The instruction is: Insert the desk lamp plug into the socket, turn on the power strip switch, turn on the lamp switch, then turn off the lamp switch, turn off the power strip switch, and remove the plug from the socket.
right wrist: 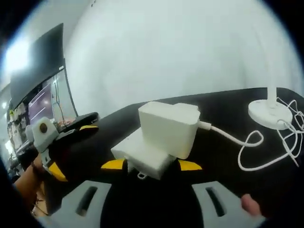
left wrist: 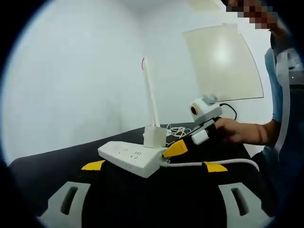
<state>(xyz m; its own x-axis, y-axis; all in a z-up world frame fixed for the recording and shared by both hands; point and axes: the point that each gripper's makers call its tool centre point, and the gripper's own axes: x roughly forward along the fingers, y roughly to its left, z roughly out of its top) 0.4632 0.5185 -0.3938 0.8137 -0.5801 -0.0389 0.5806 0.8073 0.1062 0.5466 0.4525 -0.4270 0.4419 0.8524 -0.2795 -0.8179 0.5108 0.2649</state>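
A white power strip (left wrist: 129, 156) lies on the black table (left wrist: 52, 166), its thick cable (left wrist: 223, 163) running off to the right. The lamp's white plug block (right wrist: 169, 129) stands on the strip (right wrist: 137, 154); how deep it sits I cannot tell. Its thin cable (right wrist: 247, 142) loops to the lamp base (right wrist: 270, 112). The lamp's white stalk (left wrist: 151, 97) rises behind the plug block (left wrist: 155, 136). My right gripper (right wrist: 152, 165) is open, with a yellow tip on either side of the strip's near end. My left gripper (left wrist: 153, 166) hangs open a short way from the strip, holding nothing.
A person (left wrist: 280, 118) stands at the table's right, a hand on the right gripper (left wrist: 175, 148). A monitor (right wrist: 42, 90) stands behind the left gripper (right wrist: 71, 149). A pale panel (left wrist: 223, 61) hangs on the white wall. Loose lamp cable (left wrist: 176, 129) lies coiled near the lamp.
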